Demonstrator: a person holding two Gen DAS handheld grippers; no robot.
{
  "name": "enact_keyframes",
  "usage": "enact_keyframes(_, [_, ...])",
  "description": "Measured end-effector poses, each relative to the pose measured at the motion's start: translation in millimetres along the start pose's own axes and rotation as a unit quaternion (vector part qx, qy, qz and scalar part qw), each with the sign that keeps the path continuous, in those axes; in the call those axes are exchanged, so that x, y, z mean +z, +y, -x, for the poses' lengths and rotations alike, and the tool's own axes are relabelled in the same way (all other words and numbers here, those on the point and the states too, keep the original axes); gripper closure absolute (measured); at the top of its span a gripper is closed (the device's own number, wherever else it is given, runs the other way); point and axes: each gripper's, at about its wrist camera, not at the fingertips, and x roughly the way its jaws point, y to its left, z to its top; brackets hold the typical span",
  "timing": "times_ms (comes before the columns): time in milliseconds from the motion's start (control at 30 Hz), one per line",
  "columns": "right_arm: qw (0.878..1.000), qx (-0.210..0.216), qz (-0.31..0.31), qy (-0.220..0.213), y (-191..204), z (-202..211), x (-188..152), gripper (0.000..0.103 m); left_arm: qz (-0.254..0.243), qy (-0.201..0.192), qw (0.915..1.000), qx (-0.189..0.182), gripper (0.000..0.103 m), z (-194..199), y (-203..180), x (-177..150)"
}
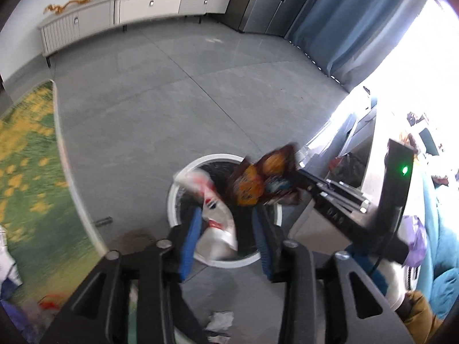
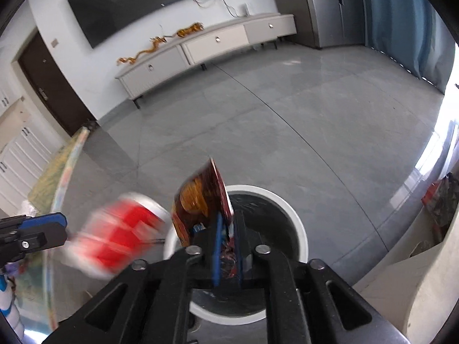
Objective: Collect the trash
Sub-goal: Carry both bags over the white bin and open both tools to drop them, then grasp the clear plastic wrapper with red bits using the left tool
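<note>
the floor [image 2: 287,120] is grey tile, bare and faintly glossy. a long pale cabinet [image 2: 206,48] stands on dark legs against the white wall, under a dark screen [image 2: 143,3], with blue curtains [image 1: 352,23] at the bright window. a green and yellow rug [image 1: 28,157] lies near a white-rimmed bin [image 2: 298,229]. over the bin, the left gripper [image 1: 226,240] stands parted, a blurred white and red wrapper [image 1: 215,223] loose between its blue pads. the right gripper [image 2: 228,246] pinches a brown and orange snack bag [image 2: 200,200] above the bin's rim.
</note>
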Motion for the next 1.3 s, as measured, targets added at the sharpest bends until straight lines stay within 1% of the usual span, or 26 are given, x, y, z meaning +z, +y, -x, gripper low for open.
enact_keyframes(33, [1.000, -0.005, -0.001, 0.003, -2, -3, 1, 0.084, 0.006, 0.000, 1.0000, -0.006, 0.056, -3, 0, 2])
enact_keyframes(67, [1.000, -0.008, -0.002, 0.004, -7, -3, 1, 0.078, 0.010, -0.001, 0.9999, -0.010, 0.056, -4, 2, 3])
enact_keyframes(133, [1.000, -0.013, -0.004, 0.003, -10, -2, 3, 0.073, 0.022, -0.007, 0.9993, -0.030, 0.055, 1, 7, 2])
enact_keyframes(200, [1.000, -0.012, -0.009, -0.001, -10, 5, 2, 0.072, 0.023, -0.016, 0.9992, -0.030, 0.055, 10, 10, -3])
enact_keyframes(300, [1.000, -0.002, -0.011, -0.015, -1, 22, 5, 0.072, 0.022, -0.046, 0.9984, -0.024, 0.055, 36, 16, -11])
enact_keyframes(367, [1.000, 0.008, -0.003, -0.029, 10, 38, 7, 0.071, 0.023, -0.071, 0.9970, -0.019, 0.055, 61, 18, -19])
enact_keyframes(400, [0.999, 0.016, 0.003, -0.038, 20, 49, 9, 0.071, 0.020, -0.089, 0.9958, -0.010, 0.055, 78, 19, -26])
enact_keyframes(467, [0.998, 0.032, 0.019, -0.057, 41, 70, 10, 0.069, 0.018, -0.112, 0.9935, -0.002, 0.055, 102, 19, -33])
enact_keyframes(500, [0.996, 0.042, 0.029, -0.068, 54, 83, 10, 0.068, 0.020, -0.127, 0.9917, 0.003, 0.055, 121, 23, -41])
enact_keyframes(567, [0.993, 0.058, 0.048, -0.088, 79, 105, 9, 0.063, 0.020, -0.145, 0.9891, 0.015, 0.054, 150, 29, -58])
enact_keyframes(600, [0.991, 0.068, 0.059, -0.097, 93, 117, 8, 0.061, 0.020, -0.150, 0.9883, 0.021, 0.051, 163, 35, -66])
enact_keyframes(633, [0.989, 0.076, 0.069, -0.104, 106, 126, 7, 0.059, 0.023, -0.159, 0.9865, 0.031, 0.044, 178, 42, -77])
enact_keyframes(667, [0.987, 0.084, 0.082, -0.112, 122, 137, 4, 0.059, 0.026, -0.173, 0.9836, 0.043, 0.042, 195, 50, -89])
enact_keyframes(767, [0.980, 0.105, 0.109, -0.126, 158, 158, -1, 0.057, 0.035, -0.196, 0.9770, 0.076, 0.042, 236, 75, -124])
enact_keyframes(867, [0.974, 0.126, 0.129, -0.138, 191, 178, -8, 0.055, 0.064, -0.218, 0.9690, 0.098, 0.042, 275, 108, -158])
enact_keyframes(967, [0.968, 0.138, 0.151, -0.145, 222, 194, -13, 0.052, 0.100, -0.240, 0.9576, 0.125, 0.042, 311, 147, -195])
enact_keyframes(1033, [0.965, 0.143, 0.163, -0.145, 236, 199, -18, 0.050, 0.129, -0.253, 0.9476, 0.147, 0.042, 330, 174, -221])
enact_keyframes(1133, [0.962, 0.148, 0.181, -0.141, 258, 201, -25, 0.049, 0.166, -0.259, 0.9357, 0.174, 0.042, 350, 210, -252])
enact_keyframes(1233, [0.961, 0.155, 0.188, -0.130, 269, 195, -32, 0.048, 0.196, -0.258, 0.9238, 0.203, 0.042, 358, 239, -280])
enact_keyframes(1300, [0.961, 0.156, 0.194, -0.118, 277, 188, -36, 0.048, 0.213, -0.252, 0.9203, 0.211, 0.042, 357, 253, -293])
